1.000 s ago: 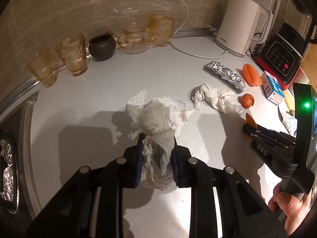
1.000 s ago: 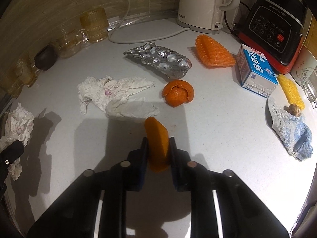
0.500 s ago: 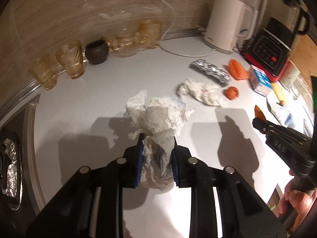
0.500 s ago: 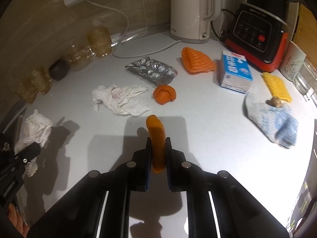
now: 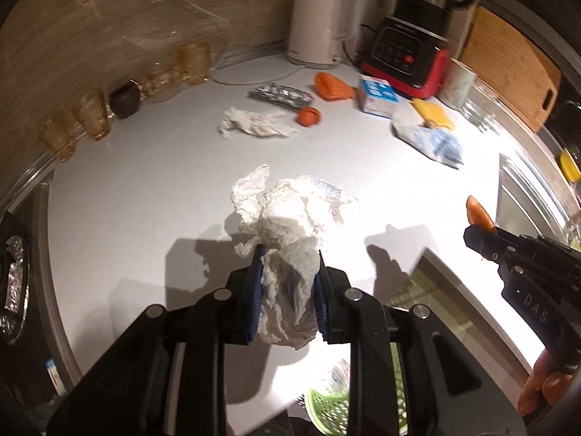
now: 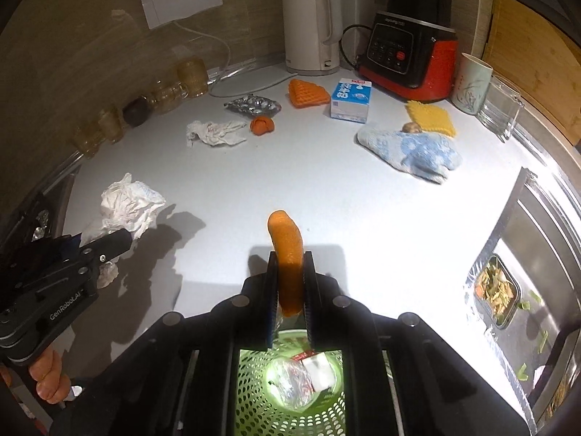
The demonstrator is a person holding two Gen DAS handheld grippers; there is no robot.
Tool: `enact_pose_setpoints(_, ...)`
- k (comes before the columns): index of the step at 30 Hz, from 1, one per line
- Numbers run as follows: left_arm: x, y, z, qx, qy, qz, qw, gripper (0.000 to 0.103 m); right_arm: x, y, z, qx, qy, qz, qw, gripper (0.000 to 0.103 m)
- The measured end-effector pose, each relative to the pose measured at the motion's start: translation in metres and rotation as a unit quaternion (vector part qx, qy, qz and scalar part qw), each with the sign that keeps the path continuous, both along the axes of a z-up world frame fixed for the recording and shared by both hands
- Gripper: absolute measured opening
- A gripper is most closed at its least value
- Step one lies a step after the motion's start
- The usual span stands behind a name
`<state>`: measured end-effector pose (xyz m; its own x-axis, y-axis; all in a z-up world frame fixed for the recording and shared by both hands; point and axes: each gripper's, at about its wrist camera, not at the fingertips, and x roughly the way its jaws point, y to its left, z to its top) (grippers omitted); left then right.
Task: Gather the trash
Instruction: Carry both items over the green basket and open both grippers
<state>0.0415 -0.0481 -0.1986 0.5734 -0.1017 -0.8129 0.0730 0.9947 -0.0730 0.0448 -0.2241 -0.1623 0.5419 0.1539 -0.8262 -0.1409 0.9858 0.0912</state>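
Observation:
My left gripper (image 5: 288,254) is shut on a crumpled white tissue wad (image 5: 287,225) and holds it above the near part of the white counter (image 5: 145,189). My right gripper (image 6: 290,256) is shut on a curved piece of orange peel (image 6: 287,250), raised near the counter's front edge. Below that edge stands a green mesh bin (image 6: 290,399) with wrappers inside, also seen as the green bin (image 5: 326,407) in the left view. On the counter lie another tissue (image 6: 214,132), an orange peel cup (image 6: 261,124), crumpled foil (image 6: 252,104) and a small milk carton (image 6: 351,100).
At the back stand a white kettle (image 6: 312,29), a red-and-black blender (image 6: 410,58), amber glasses (image 6: 189,76) and a dark pot (image 6: 136,110). A blue-white cloth (image 6: 414,149), orange and yellow pads, a cup and a glass sit right. A sink (image 6: 537,261) holds a food tray.
Both grippers have drawn back from the counter toward its front edge and risen, still gripping the tissue and the peel. The green bin has come into view below them.

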Motion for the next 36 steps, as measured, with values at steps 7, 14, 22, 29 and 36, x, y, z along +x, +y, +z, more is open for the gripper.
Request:
enact_pose_setpoints(7, -0.047, -0.053, -0.017, -0.003, 0.020, -0.027, 0.9994, 0.024, -0.057, -0.034, -0.004, -0.001, 0.010, -0.002, 1.000, 0.013)
enact_pose_setpoints(14, -0.083, -0.090, -0.053, 0.001, 0.054, -0.041, 0.9977, 0.024, -0.100, -0.058, -0.014, -0.003, 0.020, 0.003, 1.000, 0.014)
enact_pose_setpoints(22, -0.104, -0.113, -0.091, -0.007, 0.105, -0.058, 0.9928, 0.033, -0.124, -0.072, -0.023, -0.005, 0.031, 0.008, 0.999, 0.014)
enact_pose_setpoints(29, -0.109, -0.117, -0.096, -0.010, 0.108, -0.052, 0.9927, 0.059, -0.133, -0.077, -0.029, -0.005, 0.038, 0.014, 0.999, 0.015)
enact_pose_setpoints(36, -0.108, -0.112, -0.085, -0.002, 0.096, -0.044, 0.9944, 0.071, -0.134, -0.076, -0.029, -0.001, 0.037, 0.021, 0.999, 0.015)
